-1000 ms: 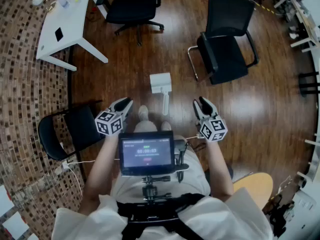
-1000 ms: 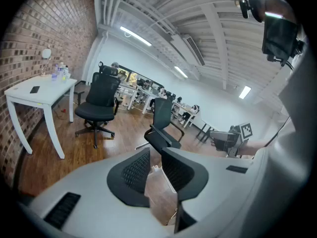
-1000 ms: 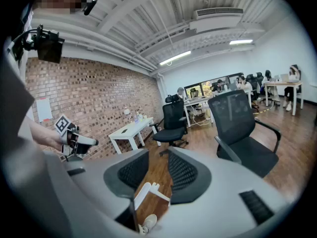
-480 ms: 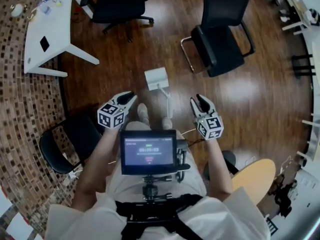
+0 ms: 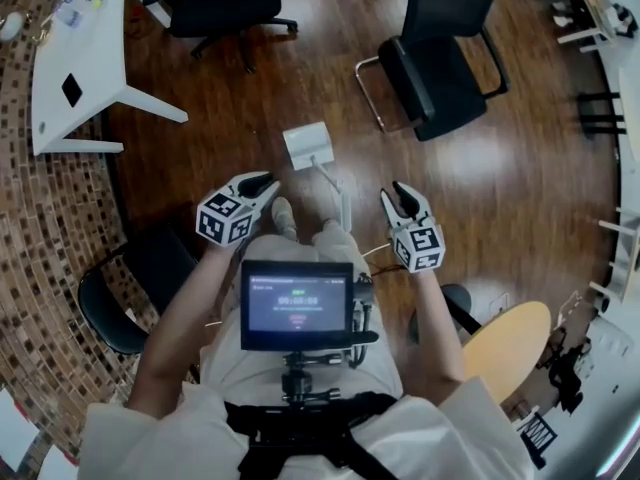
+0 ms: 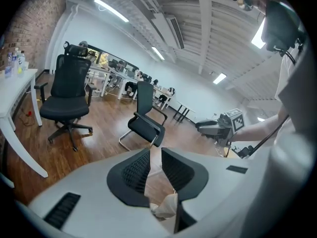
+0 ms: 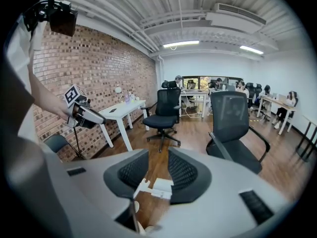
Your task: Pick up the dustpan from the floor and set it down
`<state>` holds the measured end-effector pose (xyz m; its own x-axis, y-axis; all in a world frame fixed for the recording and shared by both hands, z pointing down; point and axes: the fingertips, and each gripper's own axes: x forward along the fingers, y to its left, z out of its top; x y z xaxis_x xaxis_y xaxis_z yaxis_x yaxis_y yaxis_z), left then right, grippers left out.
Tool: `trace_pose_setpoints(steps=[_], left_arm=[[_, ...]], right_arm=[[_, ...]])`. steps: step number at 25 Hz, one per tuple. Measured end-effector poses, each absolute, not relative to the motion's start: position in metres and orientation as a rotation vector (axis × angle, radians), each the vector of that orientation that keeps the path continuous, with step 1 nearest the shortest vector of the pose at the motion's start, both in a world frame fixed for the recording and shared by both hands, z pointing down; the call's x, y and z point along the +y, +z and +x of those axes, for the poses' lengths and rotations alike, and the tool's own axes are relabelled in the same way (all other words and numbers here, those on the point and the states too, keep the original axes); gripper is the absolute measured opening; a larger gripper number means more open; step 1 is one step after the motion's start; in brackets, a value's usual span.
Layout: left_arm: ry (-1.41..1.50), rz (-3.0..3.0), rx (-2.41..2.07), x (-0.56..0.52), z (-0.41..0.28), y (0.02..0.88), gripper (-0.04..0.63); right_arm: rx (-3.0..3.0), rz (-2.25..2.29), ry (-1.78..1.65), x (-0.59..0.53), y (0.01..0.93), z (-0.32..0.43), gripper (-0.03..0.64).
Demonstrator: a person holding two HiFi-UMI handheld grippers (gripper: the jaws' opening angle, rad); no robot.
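From the head view, the dustpan (image 5: 308,145) lies flat on the wooden floor (image 5: 500,178) just ahead of the person's shoes (image 5: 284,214). It is white, with a square scoop at the far end and a thin straight handle running back toward the person. What, if anything, is in the scoop cannot be told. The left gripper (image 5: 258,183) and the right gripper (image 5: 402,196) hang on either side of the handle, both clear of it. A white table (image 5: 75,68) at the upper left carries a dark flat thing (image 5: 72,90) and a few small bits at its far end. In the left gripper view, the left gripper (image 6: 155,155) has its jaws a little apart with nothing clamped, only floor showing in the gap. Bottles (image 6: 12,63) stand on the table edge. In the right gripper view, the right gripper (image 7: 158,157) also has its jaws parted and empty. The dustpan (image 7: 159,187) shows through the gap, down on the floor and untouched.
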<state>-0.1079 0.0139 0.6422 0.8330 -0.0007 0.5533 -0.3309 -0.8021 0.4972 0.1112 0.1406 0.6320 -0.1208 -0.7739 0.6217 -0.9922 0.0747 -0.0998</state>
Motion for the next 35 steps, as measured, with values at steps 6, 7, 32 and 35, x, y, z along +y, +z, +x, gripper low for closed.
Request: trace_pose_setpoints(steps=[6,7,32,35], left_arm=[[0.791,2.394,-0.219,0.024,-0.094,0.655,0.060],[0.800,2.390,-0.225,0.025,-0.092,0.657,0.060],[1.020,2.289,-0.200,0.099,-0.037,0.719,0.107],[1.034,2.292,-0.193,0.101,-0.031,0.726,0.107]], right_arm=[[-1.960,1.671,0.711,0.140,0.650,0.117,0.135],[-1.969,1.654,0.709,0.139,0.654,0.118,0.137],[-2.068,1.099,0.611,0.144,0.800,0.092,0.135],[-2.076,1.044,0.584,0.142,0.819,0.090,0.136]])
